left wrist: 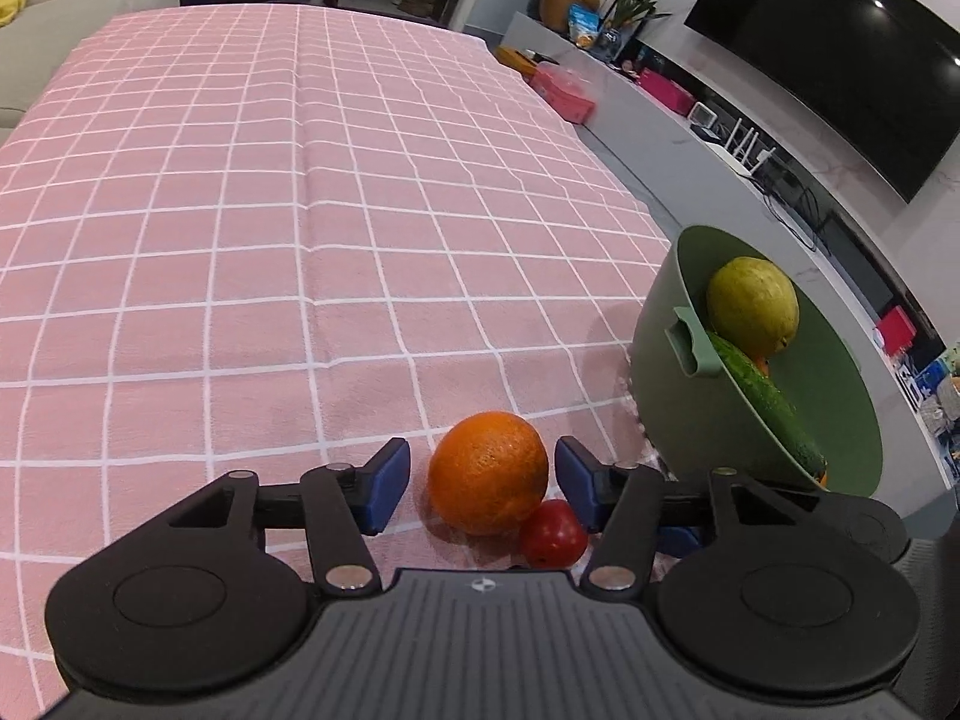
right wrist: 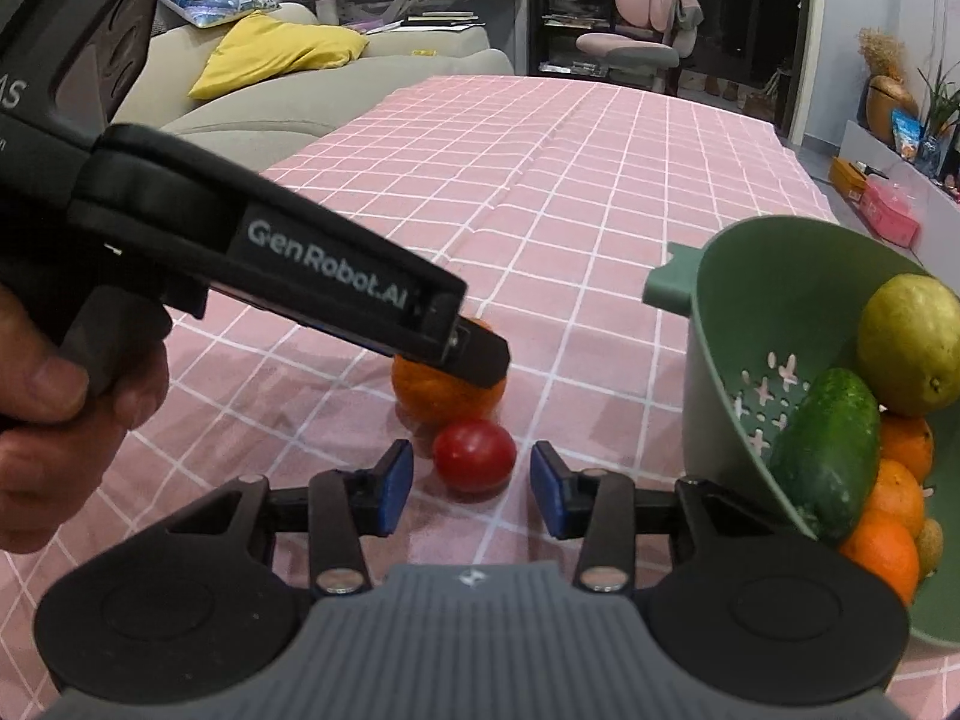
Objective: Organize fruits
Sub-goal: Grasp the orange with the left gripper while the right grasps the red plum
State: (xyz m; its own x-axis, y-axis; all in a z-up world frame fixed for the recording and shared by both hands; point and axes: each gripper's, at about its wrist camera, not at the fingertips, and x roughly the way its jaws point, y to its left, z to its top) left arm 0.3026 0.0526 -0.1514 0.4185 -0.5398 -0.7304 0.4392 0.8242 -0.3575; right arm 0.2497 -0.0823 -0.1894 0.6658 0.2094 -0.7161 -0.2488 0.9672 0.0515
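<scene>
An orange (left wrist: 489, 471) lies on the pink checked tablecloth (left wrist: 300, 240), between the blue pads of my left gripper (left wrist: 481, 462). The gripper is open, with a small gap on each side of the fruit. A small red tomato (left wrist: 552, 534) touches the orange's near right side. In the right wrist view the tomato (right wrist: 474, 455) sits between the pads of my right gripper (right wrist: 471, 465), which is open and clear of it. The left gripper's finger (right wrist: 480, 360) reaches over the orange (right wrist: 447, 399) from the left, held by a hand (right wrist: 54, 408).
A green colander bowl (right wrist: 750, 300) stands tilted at the right by the table edge. It holds a yellow-green fruit (right wrist: 909, 345), a cucumber (right wrist: 828, 450) and several oranges (right wrist: 888, 546). A sofa (right wrist: 300, 102) lies beyond the table, and a TV shelf (left wrist: 690, 138) runs along the right.
</scene>
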